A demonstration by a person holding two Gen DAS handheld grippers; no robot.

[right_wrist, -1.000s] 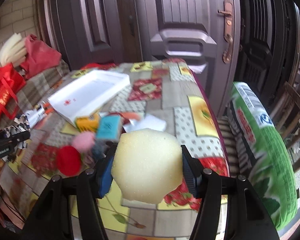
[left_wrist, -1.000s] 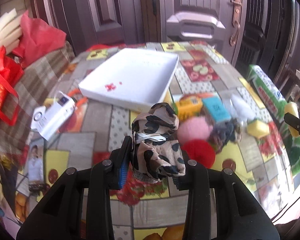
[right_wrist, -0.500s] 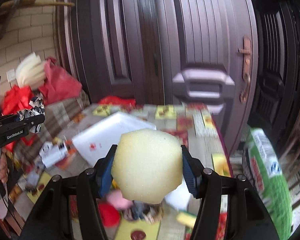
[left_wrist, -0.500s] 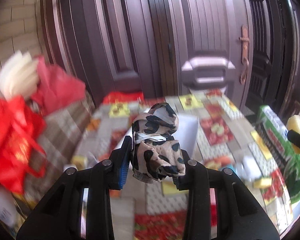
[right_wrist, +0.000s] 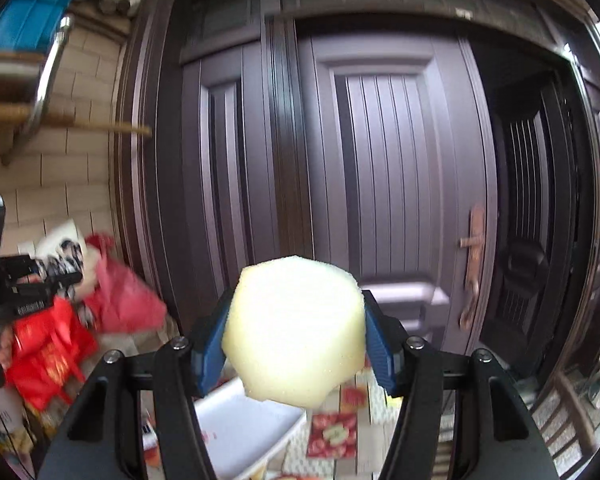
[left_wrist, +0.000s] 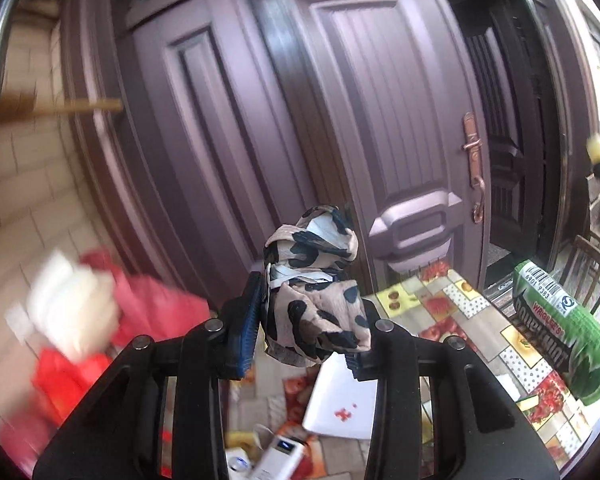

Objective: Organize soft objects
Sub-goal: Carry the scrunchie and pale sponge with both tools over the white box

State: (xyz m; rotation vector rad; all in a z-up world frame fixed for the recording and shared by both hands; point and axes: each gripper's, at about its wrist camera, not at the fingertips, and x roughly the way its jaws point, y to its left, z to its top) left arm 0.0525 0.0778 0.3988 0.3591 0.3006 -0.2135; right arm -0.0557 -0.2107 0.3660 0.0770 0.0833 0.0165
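A dark brown panelled door [right_wrist: 380, 184] filled most of both views, with a pale brick wall [left_wrist: 24, 216] along the left edge. Below it, in the lower right of the left wrist view, lay a table under a patchwork fruit-print cloth [left_wrist: 452, 320], and on its right end rested a green printed package [left_wrist: 556, 328]. Red bags [right_wrist: 56, 344] were heaped at the lower left. A white shallow box [left_wrist: 340, 404] sat on the cloth at the bottom centre, partly hidden by the gripper frame. The right gripper [right_wrist: 296, 336] filled the lower middle of its own view, its blue pads pinching a pale yellow sponge [right_wrist: 296, 328] that bulged between them, raised in front of the door. The left gripper [left_wrist: 308, 320] likewise sat at bottom centre of its view, pressed onto a bunched leopard-print cloth [left_wrist: 316, 292] that stood up above the fingertips. A white power bank [left_wrist: 280, 456] lay at the bottom edge.
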